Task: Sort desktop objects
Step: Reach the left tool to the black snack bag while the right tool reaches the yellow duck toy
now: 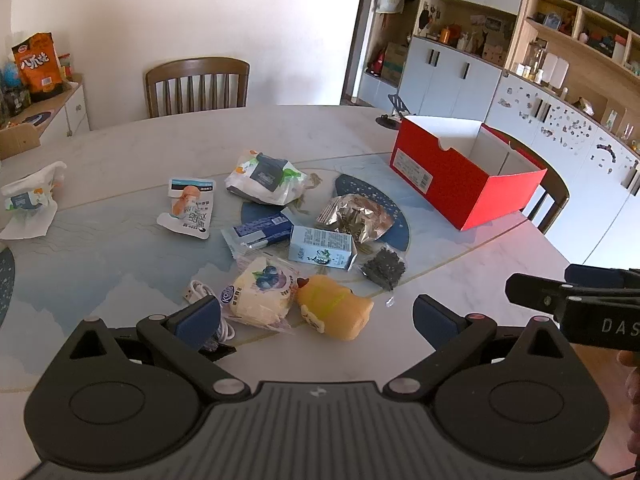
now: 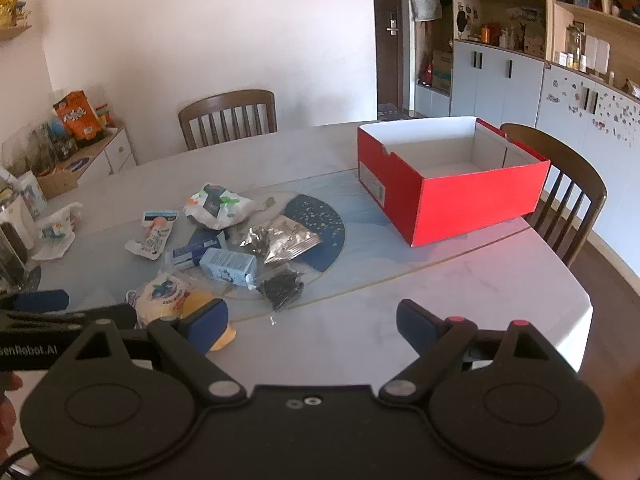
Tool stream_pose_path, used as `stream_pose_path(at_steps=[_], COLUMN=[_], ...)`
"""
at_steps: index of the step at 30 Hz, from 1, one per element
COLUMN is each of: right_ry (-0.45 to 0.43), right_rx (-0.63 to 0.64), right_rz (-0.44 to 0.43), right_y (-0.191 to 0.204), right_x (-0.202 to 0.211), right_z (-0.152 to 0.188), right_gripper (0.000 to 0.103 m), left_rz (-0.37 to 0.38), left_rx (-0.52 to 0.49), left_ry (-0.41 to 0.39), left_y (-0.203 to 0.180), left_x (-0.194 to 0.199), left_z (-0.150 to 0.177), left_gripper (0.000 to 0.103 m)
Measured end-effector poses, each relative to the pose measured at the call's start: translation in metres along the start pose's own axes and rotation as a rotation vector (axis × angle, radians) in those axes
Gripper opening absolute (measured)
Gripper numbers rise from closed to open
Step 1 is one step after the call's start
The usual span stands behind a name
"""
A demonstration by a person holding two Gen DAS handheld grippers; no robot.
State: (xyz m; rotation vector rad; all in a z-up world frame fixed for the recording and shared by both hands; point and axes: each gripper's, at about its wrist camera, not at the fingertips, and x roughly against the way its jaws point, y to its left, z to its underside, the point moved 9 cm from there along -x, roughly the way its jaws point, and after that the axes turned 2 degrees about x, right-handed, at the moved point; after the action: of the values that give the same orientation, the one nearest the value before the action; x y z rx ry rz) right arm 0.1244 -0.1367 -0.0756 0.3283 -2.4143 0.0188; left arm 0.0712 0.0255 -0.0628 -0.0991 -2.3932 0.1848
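Left fingers (image 1: 316,316): spread as wide as they go, nothing held; they are poised above the near edge of the pile, over the blueberry bread packet (image 1: 260,292) and the yellow duck-shaped toy (image 1: 332,306).
Right fingers (image 2: 312,326): likewise fully apart and empty, held over bare worktop (image 2: 360,344) to the right of the pile.
Nearest items: a white cable (image 1: 208,304) is partly hidden under the left finger; a small bag of dark screws (image 2: 282,286) lies just beside a pale blue milk carton (image 2: 228,266).
Further items: a crinkled silver foil pack (image 2: 280,240), a blue wrapped bar (image 1: 264,230), a white snack pouch (image 1: 188,208) and a white-green bag (image 1: 264,178) are clustered mid-worktop; another crumpled packet (image 1: 30,196) sits well apart at the left.
Red box (image 2: 452,184): open, apparently empty, far right of the pile.
Progress: sorting is judged not yet begun; every object is left to move.
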Motion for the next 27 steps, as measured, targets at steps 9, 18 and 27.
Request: stream_pose_path(at_steps=[9,18,27], right_ry=[-0.02,-0.033,-0.002], right_rx=[0.008,0.02,0.054], right_rz=[-0.027,-0.06,-0.033], right_y=[0.023,0.053,0.064], right_x=[0.001,-0.003,-0.027], right_z=[-0.003,-0.005,0.006], right_gripper=[0.091,0.091,0.09], left_rz=[0.001,0.021,-0.018], left_rx=[-0.016,-0.02,-0.044], left_ry=[-0.021,-0.027,-0.013], left_y=[0.018,0.046,0.072], left_x=[-0.001,-0.005,-0.026], left_z=[-0.005,-0.001,0.018], left_gripper=[0.103,0.103,0.103])
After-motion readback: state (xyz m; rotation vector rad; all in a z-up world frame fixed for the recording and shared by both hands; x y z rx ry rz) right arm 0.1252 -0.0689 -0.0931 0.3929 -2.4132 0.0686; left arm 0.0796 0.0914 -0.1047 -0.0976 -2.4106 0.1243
